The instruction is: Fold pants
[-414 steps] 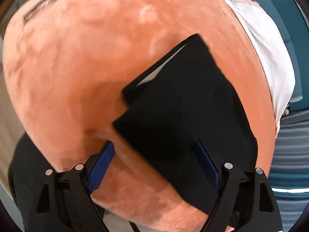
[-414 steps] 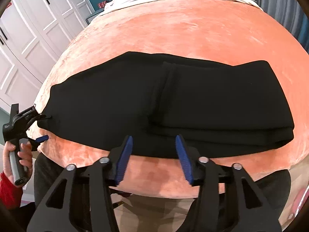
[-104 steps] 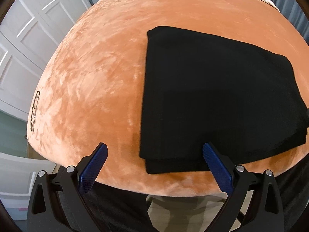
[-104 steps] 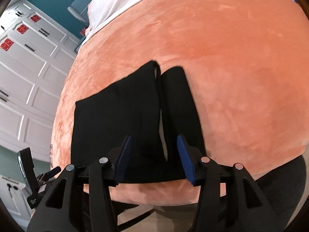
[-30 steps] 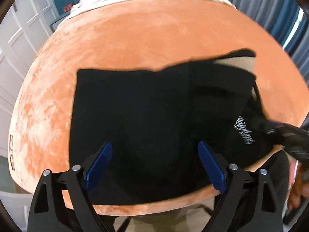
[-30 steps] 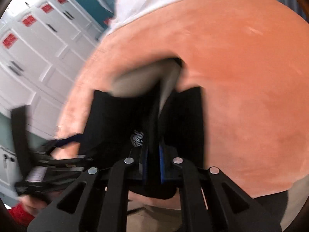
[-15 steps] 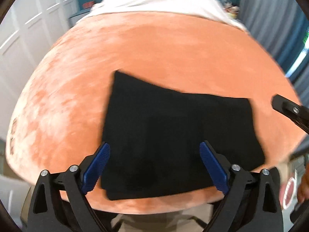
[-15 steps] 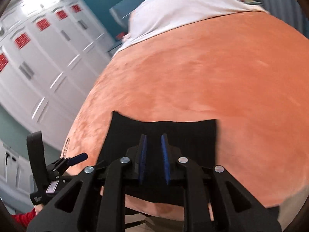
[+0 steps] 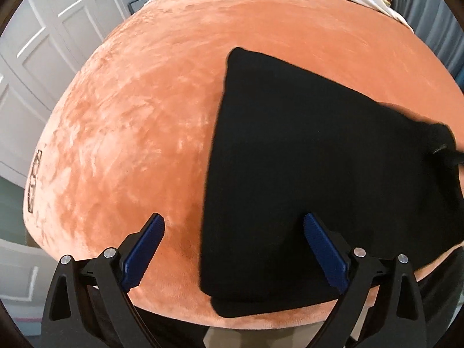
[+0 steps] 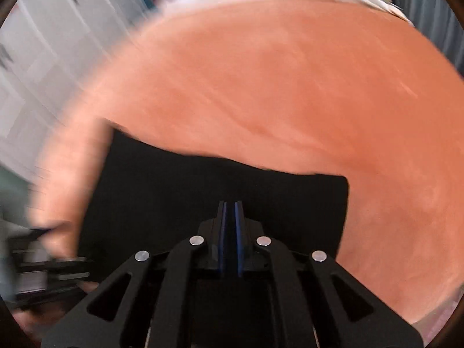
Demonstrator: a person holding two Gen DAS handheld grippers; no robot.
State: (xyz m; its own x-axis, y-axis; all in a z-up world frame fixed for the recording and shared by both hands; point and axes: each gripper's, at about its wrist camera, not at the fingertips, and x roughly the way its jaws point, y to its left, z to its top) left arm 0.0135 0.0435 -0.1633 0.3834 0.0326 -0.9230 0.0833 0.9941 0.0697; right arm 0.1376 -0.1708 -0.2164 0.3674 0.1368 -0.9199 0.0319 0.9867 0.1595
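Bedroom scene: an orange plush blanket (image 9: 139,110) covers the bed beside white paneled wardrobe doors (image 9: 43,58). Black pants (image 9: 333,174), folded into a compact rectangle, lie near its front edge. Left gripper (image 9: 233,246) gapes wide; right gripper (image 10: 230,217) hovers over them, fingers pressed nearly together.

left gripper (image 9: 233,256): matte black linkage arms with triangular cut-outs, round silver screws at the pivots, two blue ribbed pads (image 9: 324,256) (ridges run along the inner faces). right gripper (image 10: 230,239): same black frame, four silver screws in a row, thin blue pads edged on black fingers. lower left of the right wrist view shows blurred black hardware, detail unreadable.
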